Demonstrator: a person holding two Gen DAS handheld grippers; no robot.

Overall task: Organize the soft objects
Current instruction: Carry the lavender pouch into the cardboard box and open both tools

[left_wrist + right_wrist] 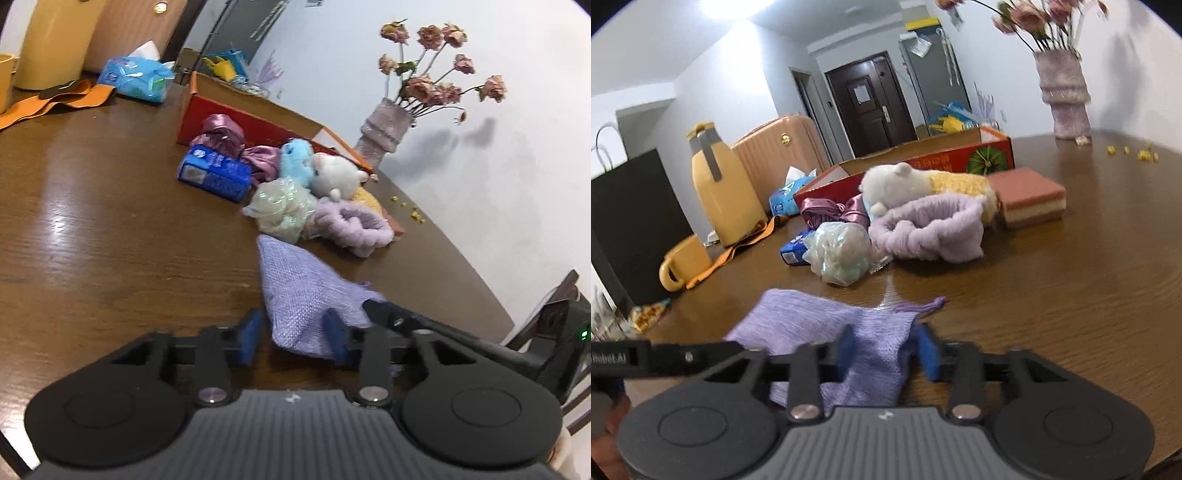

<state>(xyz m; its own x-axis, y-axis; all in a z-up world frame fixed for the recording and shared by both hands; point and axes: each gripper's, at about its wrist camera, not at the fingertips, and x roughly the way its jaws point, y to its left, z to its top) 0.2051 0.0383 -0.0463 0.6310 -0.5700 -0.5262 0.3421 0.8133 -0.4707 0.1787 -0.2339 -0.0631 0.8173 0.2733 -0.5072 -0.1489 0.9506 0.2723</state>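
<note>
A lilac woven pouch (303, 291) lies on the brown table, also in the right wrist view (812, 325). My left gripper (291, 336) is open, its blue pads either side of the pouch's near end. My right gripper (886, 350) is open around the pouch's drawstring end; its finger (391, 317) shows in the left view touching the pouch. Beyond lies a pile: iridescent mesh puff (284, 206), lilac fuzzy headband (354, 225), white plush (336, 173), blue plush (297, 158), purple satin scrunchies (225, 133), blue tissue pack (214, 173).
A red cardboard box (236, 118) stands open behind the pile. A vase of dried roses (384, 129) is at the back right. A pink sponge block (1030, 195), yellow jug (720, 184), yellow mug (687, 262), orange strap (55, 103) and tissue packet (136, 77) are around.
</note>
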